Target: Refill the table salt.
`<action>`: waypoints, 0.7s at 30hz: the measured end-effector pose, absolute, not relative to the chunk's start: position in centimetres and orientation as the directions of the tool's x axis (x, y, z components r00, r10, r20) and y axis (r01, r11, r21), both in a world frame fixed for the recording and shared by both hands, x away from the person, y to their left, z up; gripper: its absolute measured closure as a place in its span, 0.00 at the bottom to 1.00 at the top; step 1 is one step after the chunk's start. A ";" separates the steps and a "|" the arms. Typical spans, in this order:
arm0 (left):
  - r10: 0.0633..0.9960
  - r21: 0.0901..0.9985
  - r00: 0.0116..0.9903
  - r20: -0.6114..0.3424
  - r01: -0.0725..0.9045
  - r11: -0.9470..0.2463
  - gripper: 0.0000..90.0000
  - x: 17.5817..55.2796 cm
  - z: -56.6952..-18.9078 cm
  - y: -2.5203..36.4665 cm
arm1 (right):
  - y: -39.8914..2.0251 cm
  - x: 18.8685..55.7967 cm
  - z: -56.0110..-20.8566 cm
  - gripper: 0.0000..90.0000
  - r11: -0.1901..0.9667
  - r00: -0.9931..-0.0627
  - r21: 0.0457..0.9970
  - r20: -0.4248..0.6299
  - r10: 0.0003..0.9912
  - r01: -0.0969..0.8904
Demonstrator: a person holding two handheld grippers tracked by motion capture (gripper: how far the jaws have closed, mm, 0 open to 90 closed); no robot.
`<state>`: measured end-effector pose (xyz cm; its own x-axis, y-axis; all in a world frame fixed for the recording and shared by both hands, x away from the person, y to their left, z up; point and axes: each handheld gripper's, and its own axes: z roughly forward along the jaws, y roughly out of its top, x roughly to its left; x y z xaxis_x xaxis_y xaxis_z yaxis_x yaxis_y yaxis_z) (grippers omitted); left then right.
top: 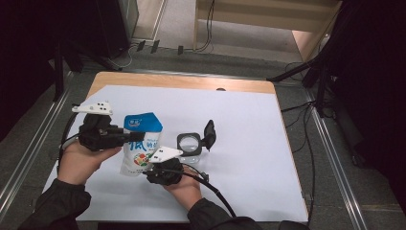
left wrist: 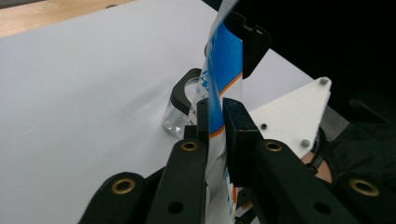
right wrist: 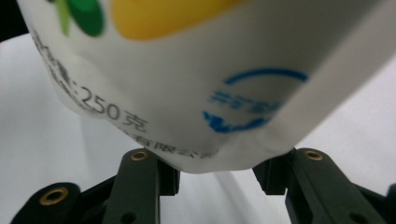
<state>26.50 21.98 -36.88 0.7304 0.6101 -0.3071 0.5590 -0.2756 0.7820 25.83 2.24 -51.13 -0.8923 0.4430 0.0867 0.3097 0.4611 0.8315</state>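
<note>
Left gripper view: left gripper [left wrist: 215,122] pinches the pouch [left wrist: 223,74], right gripper [right wrist: 215,175] spread beneath at six o'clock — pouch could slip sideways.

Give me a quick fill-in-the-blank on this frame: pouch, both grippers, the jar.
1. The left gripper is shut on the blue and white ____.
2. The right gripper meets the pouch at its ____ end, fingers apart.
3. The small clear jar has its black lid flipped ____.
4. The jar stands on a ____ sheet.

Missing: pouch; bottom; open; white

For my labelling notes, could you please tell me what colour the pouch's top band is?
Blue, above a white body on the pouch; the high view shows it best.
</note>
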 end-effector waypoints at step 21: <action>0.588 0.760 0.736 -0.335 0.580 -0.293 1.00 28.3 -38.4 19.2 | 1.8 24.2 -50.8 0.58 0.444 -0.891 0.837 0.107 0.442 0.321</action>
